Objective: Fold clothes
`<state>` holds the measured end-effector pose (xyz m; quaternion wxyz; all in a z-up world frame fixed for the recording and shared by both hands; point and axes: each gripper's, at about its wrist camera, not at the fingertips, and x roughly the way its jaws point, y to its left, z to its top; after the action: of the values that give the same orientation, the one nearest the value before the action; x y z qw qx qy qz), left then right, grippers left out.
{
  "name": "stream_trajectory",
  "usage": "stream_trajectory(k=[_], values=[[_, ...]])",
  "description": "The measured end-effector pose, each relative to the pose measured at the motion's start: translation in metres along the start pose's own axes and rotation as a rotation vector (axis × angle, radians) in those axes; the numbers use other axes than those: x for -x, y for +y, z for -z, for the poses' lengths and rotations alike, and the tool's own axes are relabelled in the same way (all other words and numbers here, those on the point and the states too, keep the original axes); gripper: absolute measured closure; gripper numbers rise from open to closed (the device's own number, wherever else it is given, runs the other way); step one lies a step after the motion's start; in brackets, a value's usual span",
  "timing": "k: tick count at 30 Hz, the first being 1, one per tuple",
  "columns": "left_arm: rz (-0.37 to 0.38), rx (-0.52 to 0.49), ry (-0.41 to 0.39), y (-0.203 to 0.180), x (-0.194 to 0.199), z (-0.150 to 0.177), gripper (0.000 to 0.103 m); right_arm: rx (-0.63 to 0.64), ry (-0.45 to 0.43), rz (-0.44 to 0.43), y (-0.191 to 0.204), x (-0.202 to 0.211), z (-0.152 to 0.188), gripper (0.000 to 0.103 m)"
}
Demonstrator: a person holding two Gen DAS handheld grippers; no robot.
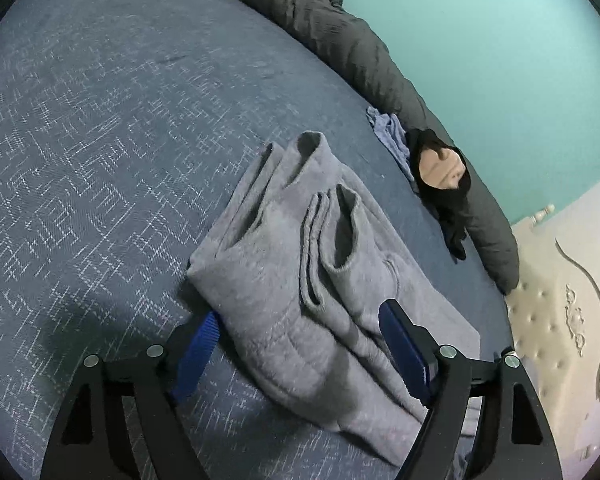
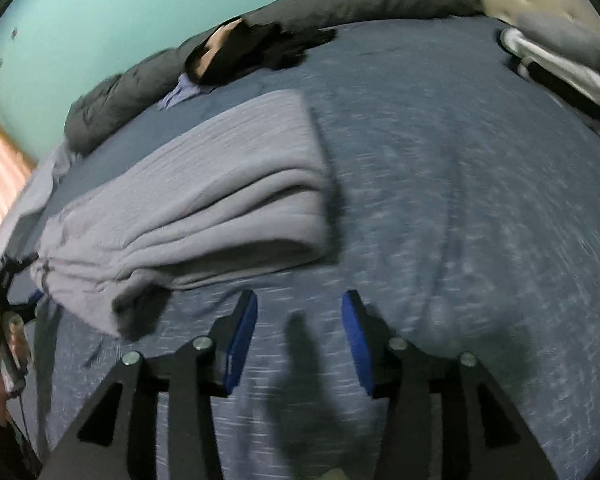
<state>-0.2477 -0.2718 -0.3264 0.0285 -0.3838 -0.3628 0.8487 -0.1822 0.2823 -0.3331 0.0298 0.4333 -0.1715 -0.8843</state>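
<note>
Grey garment [image 1: 300, 276] lies folded in layers on blue bedspread [image 1: 100, 120], cuffs toward 12 o'clock in left wrist view. Left gripper [image 1: 300, 340] spread wide, pads astride near end of stack, cloth between but not pinched. Right gripper [image 2: 300, 340] parted, nothing between pads, over bare bedspread; garment at 10 o'clock, blurred. Judged: fold nearly done, release stage. Advised: edges squared, loose corner at near end tucked under, stack pressed flat, layers not dragged on withdrawal. Black clothing [image 1: 448, 184] seen at 2 o'clock, likely next.

Black tongs [image 2: 300, 344], seemingly blue-padded fingers [image 2: 242, 340]
</note>
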Motion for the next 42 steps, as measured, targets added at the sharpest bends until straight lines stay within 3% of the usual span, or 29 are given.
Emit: stream_trajectory(k=[5,11,16,19,22,30,38,42], values=[[-0.011,0.047,-0.018,0.011,-0.009,-0.005,0.021,-0.039,-0.036,-0.057,-0.014,0.004,0.001,0.056],[-0.030,0.035,-0.049,0.004,-0.016,-0.010,0.024,-0.043,-0.045,-0.096,-0.024,0.004,0.000,0.056],[-0.049,0.013,-0.089,-0.005,-0.009,-0.011,0.054,-0.033,-0.040,-0.094,-0.026,0.000,-0.003,0.056],[-0.042,0.008,-0.103,-0.011,-0.004,-0.009,0.065,-0.028,-0.052,-0.100,-0.025,0.002,-0.004,0.056],[-0.040,-0.010,-0.114,-0.016,-0.001,-0.007,0.071,-0.034,-0.058,-0.110,-0.028,0.005,-0.003,0.056],[-0.012,-0.021,-0.145,-0.025,0.012,-0.003,0.075,-0.071,-0.069,-0.141,-0.036,0.006,-0.007,0.055],[-0.024,-0.128,-0.179,-0.083,0.036,-0.003,0.077,-0.122,-0.102,-0.180,-0.047,0.018,-0.014,0.055],[-0.011,-0.231,-0.187,-0.143,0.046,-0.001,0.077,-0.156,-0.119,-0.194,-0.055,0.024,-0.016,0.055]])
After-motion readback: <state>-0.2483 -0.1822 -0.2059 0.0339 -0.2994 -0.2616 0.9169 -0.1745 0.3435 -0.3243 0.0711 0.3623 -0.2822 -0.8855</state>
